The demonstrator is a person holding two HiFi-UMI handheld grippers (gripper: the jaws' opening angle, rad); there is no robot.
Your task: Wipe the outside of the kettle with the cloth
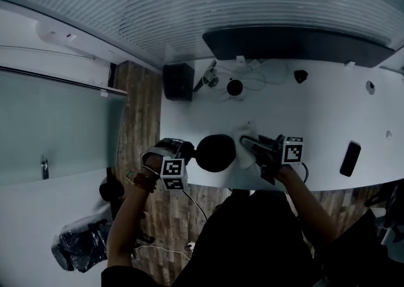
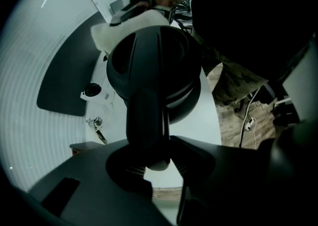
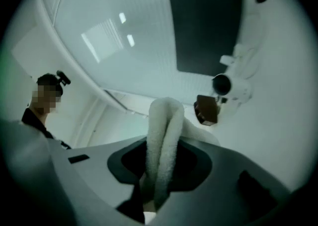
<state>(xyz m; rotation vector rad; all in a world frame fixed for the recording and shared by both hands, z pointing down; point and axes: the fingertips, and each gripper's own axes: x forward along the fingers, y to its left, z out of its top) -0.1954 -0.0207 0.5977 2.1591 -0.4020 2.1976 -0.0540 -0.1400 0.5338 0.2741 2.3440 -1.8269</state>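
Wiping step in progress. We see the black, round-bodied plastic kettle [image 1: 216,152] standing near the front edge of the white surface [image 1: 315,115], close to its left corner. The left hand-held gripper [image 1: 183,153] points down and is clamped on the kettle's handle [image 2: 146,120], steadying it. The right hand-held gripper [image 1: 250,145] lies nearly level, its jaws closed on a folded white terry cloth [image 3: 161,140]. In the head view the cloth [image 1: 242,158] lies against the kettle's right flank.

We judge that this flank is the part being wiped, and the rest of the outside remains to be done. The next move calls for drawing the cloth round the wall, or rolling the kettle by its handle to present a fresh face, while keeping the base on the surface.

The front edge lies just behind the kettle, so any push toward the person risks tipping it off. Bare room lies to the right, short of a flat black slab [image 1: 350,158]. A small cabled round device [image 1: 235,87] stands well beyond.
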